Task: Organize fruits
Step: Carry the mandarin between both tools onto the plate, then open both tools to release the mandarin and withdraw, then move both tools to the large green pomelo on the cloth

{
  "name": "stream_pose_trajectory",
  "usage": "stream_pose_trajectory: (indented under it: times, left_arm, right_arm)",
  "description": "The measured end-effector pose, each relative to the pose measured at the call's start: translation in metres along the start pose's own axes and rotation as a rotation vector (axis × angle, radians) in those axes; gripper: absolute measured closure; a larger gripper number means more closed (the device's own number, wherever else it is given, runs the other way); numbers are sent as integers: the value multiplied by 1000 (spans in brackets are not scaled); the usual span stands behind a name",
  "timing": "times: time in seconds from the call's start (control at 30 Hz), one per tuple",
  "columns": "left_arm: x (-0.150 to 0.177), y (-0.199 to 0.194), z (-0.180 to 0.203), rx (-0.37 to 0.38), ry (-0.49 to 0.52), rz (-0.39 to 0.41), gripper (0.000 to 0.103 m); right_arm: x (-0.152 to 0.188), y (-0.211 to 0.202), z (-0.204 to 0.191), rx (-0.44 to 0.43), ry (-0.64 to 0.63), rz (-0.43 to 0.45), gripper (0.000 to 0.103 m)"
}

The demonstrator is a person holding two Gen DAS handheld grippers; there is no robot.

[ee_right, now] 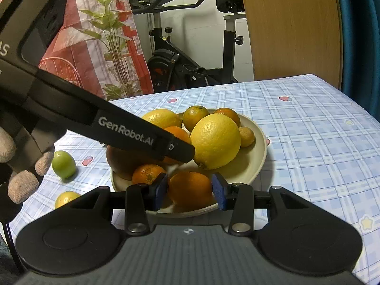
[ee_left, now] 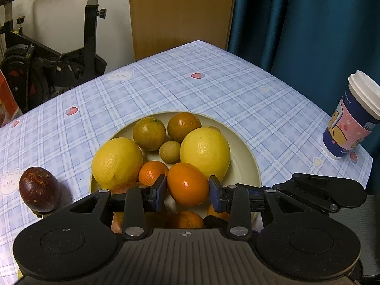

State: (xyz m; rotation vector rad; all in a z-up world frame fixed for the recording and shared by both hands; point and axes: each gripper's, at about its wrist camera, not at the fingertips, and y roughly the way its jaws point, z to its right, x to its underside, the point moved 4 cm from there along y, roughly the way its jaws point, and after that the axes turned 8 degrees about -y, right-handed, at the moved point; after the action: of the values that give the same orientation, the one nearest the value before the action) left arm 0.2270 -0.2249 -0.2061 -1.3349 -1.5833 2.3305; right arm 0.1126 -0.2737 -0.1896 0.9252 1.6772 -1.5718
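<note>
A cream plate is seen on a blue checked tablecloth, piled with fruit. In the left wrist view two large lemons are counted, two greenish-brown oranges at the plate's far rim, and one small tan round fruit between them; a second such fruit is partly hidden behind the right-hand lemon. One small mandarin lies beside the nearer lemon.

The left gripper is clenched on an orange kumquat-shaped fruit, both blue pads pressed to its sides above the plate's near half. The right gripper is likewise closed on an orange fruit at the plate's near rim.

Off the plate, one dark purple passion fruit stands just beside the plate's left rim. In the right wrist view one green fruit and one small yellow fruit lie near the tablecloth's left edge. One lidded paper cup stands at the right edge. A gloved hand is seen on the left gripper's handle.
</note>
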Motion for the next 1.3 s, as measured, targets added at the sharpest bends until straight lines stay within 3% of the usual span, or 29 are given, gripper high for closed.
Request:
stream_pose_trajectory:
  times: [0.37, 0.7, 0.73, 0.97, 1.3]
  left_arm:
    - [-4, -10, -7, 27, -51, 13, 61]
    - [-4, -53, -35, 12, -177, 88, 53]
    - [-2, -59, -40, 5, -197, 97, 48]
    - [16, -97, -79, -54, -299, 164, 47]
    - [59, -131, -132, -108, -425, 166, 47]
  right_arm:
    - [-1, 1, 0, 8, -3, -9, 58]
    - [-15, -9, -5, 18, -6, 11, 42]
    - [-17, -11, -7, 16, -8, 12, 42]
    - [-26, -15, -22, -7, -45, 20, 39]
    - [-30, -9, -50, -62, -91, -7, 39]
